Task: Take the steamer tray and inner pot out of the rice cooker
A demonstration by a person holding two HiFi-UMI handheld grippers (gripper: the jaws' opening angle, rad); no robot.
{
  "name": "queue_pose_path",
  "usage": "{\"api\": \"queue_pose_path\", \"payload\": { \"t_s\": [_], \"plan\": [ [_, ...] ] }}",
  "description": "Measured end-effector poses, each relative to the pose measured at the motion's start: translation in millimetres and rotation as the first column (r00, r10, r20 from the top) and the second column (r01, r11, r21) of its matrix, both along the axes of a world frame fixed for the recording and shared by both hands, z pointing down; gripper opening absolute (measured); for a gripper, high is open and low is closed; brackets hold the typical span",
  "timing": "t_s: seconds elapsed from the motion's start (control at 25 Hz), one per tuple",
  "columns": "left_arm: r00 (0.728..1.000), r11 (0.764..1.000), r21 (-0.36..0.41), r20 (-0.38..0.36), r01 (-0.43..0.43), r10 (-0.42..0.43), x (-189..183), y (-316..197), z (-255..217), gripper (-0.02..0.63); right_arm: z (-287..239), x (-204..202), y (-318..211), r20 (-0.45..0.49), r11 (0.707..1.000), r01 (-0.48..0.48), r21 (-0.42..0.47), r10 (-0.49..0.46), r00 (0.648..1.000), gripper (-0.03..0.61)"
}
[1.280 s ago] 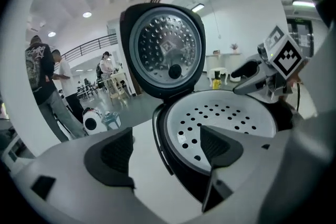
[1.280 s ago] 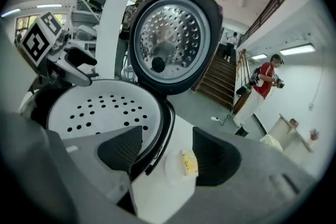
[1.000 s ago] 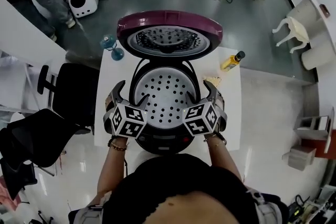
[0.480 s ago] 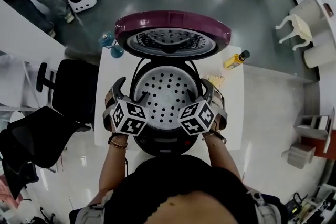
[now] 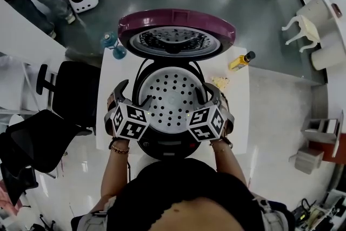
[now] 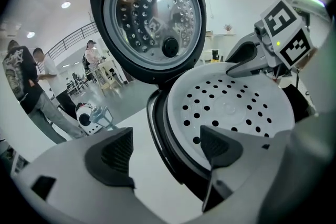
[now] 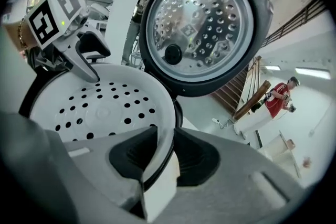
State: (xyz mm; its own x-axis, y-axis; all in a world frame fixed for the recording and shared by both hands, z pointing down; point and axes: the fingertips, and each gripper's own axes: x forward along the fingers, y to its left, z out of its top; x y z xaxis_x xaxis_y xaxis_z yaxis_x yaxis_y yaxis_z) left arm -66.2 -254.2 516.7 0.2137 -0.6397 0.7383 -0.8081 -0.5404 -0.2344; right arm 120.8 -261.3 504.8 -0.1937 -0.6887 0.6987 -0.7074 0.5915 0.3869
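The rice cooker (image 5: 167, 144) stands open on the white table, its maroon lid (image 5: 175, 35) tipped back. The white perforated steamer tray (image 5: 172, 96) sits in its mouth and hides the inner pot. My right gripper (image 7: 165, 152) has just been closing, and its pads now pinch the tray's right rim (image 7: 160, 136). My left gripper (image 6: 165, 149) is open and straddles the cooker's left edge, one pad outside and one over the tray (image 6: 236, 107), touching neither. In the head view the left gripper (image 5: 134, 93) and right gripper (image 5: 207, 92) flank the tray.
A yellow bottle (image 5: 239, 62) lies on the table (image 5: 233, 116) at the back right. A blue glass object (image 5: 114, 47) stands at the back left corner. A black chair (image 5: 75, 94) is beside the table's left edge. People stand farther off.
The right gripper's jaws have drawn together onto the tray's right rim. Both hands stay at the cooker's sides, and the tray has not lifted.
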Motion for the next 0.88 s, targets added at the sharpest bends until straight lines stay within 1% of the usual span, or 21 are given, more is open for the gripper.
{"api": "queue_pose_path", "payload": {
  "t_s": [0.08,0.16,0.24,0.32,0.36,0.44,0.48,0.6,0.8,0.88],
  "plan": [
    [0.999,1.000,-0.001,-0.038,0.009,-0.009,1,1,-4,0.382,-7,1,-1,0.072,1.000,-0.021,0.007,0.021,0.997,0.094],
    [0.997,1.000,-0.007,-0.077,0.017,-0.017,-3,1,-7,0.379,-17,-1,-4,0.188,0.998,-0.057,-0.004,0.057,0.980,0.071],
    [0.993,0.999,-0.013,-0.111,0.031,-0.032,-10,2,-11,0.368,-25,-2,-7,0.328,0.994,-0.101,-0.040,0.109,0.938,0.048],
    [0.987,0.999,-0.008,-0.151,0.048,-0.049,-15,4,-15,0.341,-29,0,-9,0.421,0.989,-0.128,-0.070,0.145,0.895,0.034],
    [0.983,0.998,0.000,-0.173,0.058,-0.057,-17,4,-18,0.299,-30,2,-10,0.448,0.988,-0.132,-0.077,0.153,0.881,0.031],
    [0.975,0.997,0.016,-0.209,0.076,-0.071,-20,6,-25,0.161,-32,3,-11,0.494,0.986,-0.138,-0.094,0.167,0.853,0.029],
    [0.972,0.996,0.016,-0.222,0.084,-0.079,-21,7,-27,0.122,-33,5,-11,0.516,0.984,-0.144,-0.105,0.178,0.838,0.029],
    [0.967,0.996,0.017,-0.242,0.092,-0.085,-22,12,-29,0.069,-33,12,-10,0.581,0.975,-0.164,-0.147,0.220,0.784,0.029],
    [0.964,0.995,0.040,-0.255,0.088,-0.075,-24,16,-32,0.057,-38,29,-7,0.670,0.961,-0.192,-0.201,0.278,0.688,0.029],
    [0.958,0.995,0.049,-0.278,0.086,-0.069,-20,17,-33,0.047,-44,39,-6,0.713,0.953,-0.204,-0.222,0.302,0.633,0.029]
  ]
}}
